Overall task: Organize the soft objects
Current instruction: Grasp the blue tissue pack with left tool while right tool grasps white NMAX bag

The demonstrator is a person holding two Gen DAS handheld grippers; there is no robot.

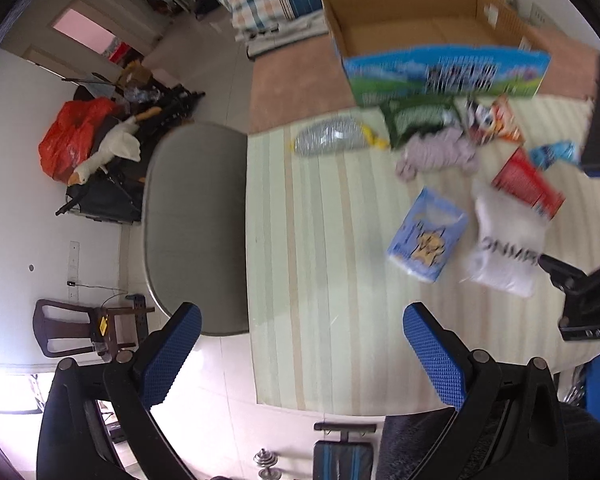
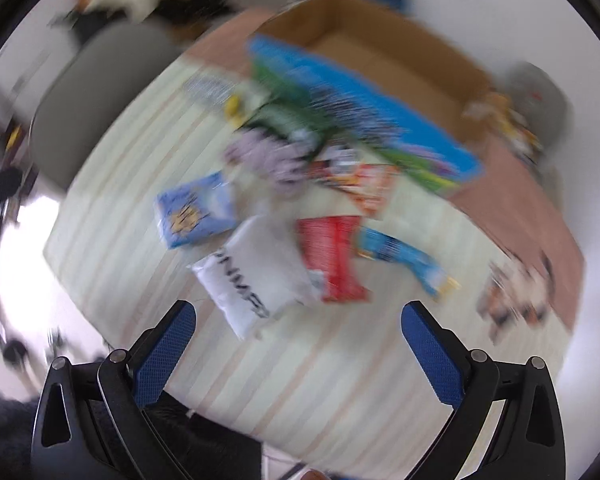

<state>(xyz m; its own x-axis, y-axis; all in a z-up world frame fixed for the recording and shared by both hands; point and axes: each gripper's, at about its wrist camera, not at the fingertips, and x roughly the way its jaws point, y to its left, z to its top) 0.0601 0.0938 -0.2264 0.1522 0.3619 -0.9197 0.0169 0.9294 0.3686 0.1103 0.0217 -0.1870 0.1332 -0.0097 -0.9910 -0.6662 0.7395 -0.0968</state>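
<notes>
while above the striped table (image 1: 320, 240), left gripper (image 1: 302, 354) and right gripper (image 2: 298, 350) both wide, empty.

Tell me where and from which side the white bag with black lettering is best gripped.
Probably the white bag is best pinched at its near end, from above. It lies flat and soft on the striped cloth, nearest the open right gripper, while the red packet overlaps its far edge.

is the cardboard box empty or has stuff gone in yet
Empty, as far as the views show: the cardboard box is open-topped and only its bare brown floor shows. The packets still lie on the table outside it.
</notes>
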